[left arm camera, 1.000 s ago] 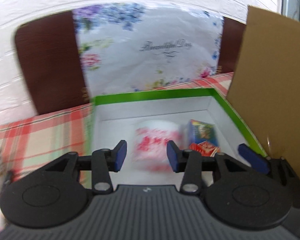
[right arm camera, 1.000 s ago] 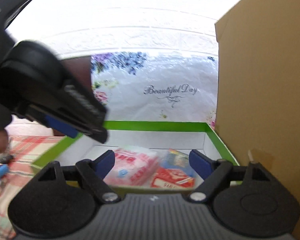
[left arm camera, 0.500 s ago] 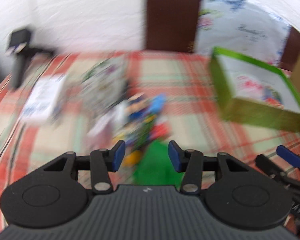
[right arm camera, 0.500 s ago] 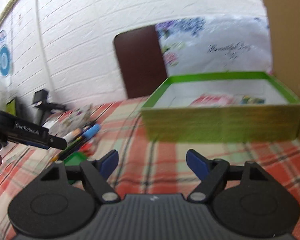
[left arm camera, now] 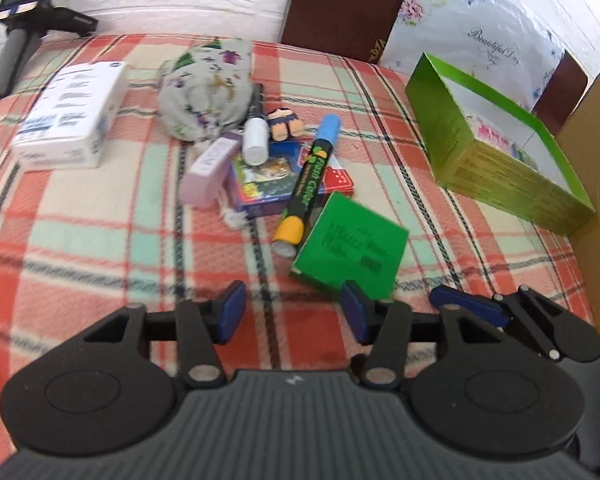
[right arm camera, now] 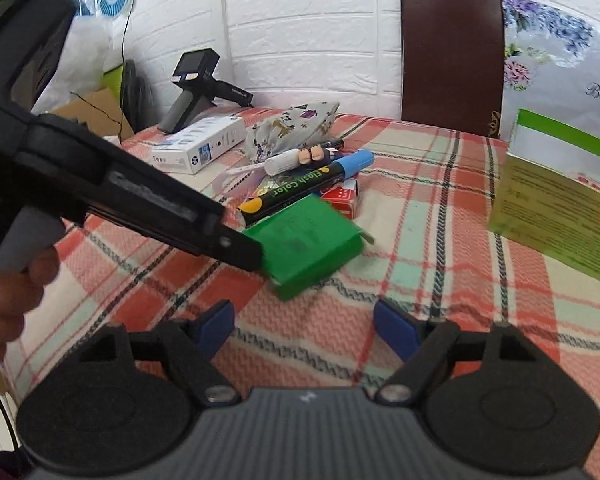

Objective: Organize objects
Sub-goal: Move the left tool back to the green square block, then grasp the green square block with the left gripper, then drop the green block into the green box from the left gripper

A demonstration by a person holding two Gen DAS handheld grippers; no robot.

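Fingers of left gripper (left arm camera: pixel 290 316) spread, just widened, empty, near green box (left arm camera: pixel 350 246); right gripper (right arm camera: pixel 304 326) spread, empty; marker (left arm camera: pixel 306 188) beside box reads "Flash Color".

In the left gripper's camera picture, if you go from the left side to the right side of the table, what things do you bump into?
White box → flowery cloth pouch → lilac box → Flash Color marker → green box → open green-rimmed tray.

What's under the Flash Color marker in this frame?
The marker lies across a blue picture box and a red box; its yellow end rests by the green box. The boxes' covered faces and anything beneath them can't be seen.
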